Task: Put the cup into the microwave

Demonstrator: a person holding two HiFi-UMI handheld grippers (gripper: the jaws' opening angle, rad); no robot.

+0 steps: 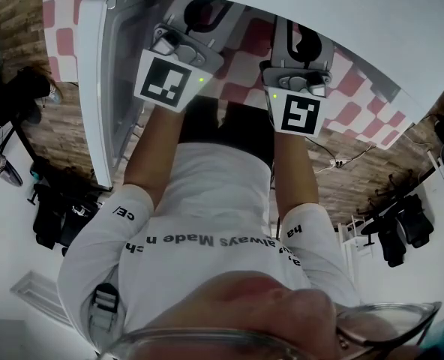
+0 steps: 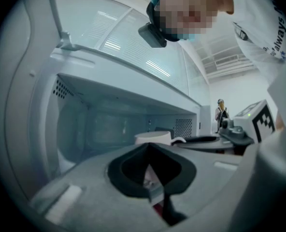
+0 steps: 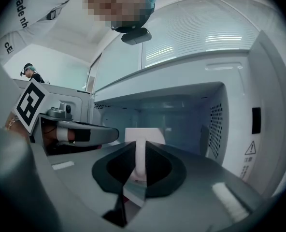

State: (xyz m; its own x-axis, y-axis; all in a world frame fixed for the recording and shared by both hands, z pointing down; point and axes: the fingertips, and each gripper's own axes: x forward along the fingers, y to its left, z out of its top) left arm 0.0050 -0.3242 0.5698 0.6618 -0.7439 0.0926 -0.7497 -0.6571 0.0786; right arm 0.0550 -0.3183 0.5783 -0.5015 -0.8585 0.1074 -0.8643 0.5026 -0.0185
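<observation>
Microwave door swung open at far left, a person reaches both grippers side by side toward the oven, above a red-and-white checked surface.

The left gripper has its jaws brought together on nothing. It hangs level just beside its partner and points into the cavity, taking no part in the carry. To its right, the white cup sits at the mouth of the microwave, upright and framed against the lit interior. No view shows whether its base has touched the oven floor.

The right gripper is clamped on the cup's handle, which stands as a vertical white strip between the jaws, with the cup body out ahead of them.

The cup looks like glazed ceramic: rigid, smooth, likely slippery, of moderate weight, and apt to chip on a knock. The handle is the natural hold, since the round body would likely give flat jaws little to bite on. With only the handle pinched, though, the body could pivot or sag if the grip eases.

In the head view, both forearms are stretched straight forward and roughly parallel. The wrists are level, and the marker cubes face up toward the camera.
</observation>
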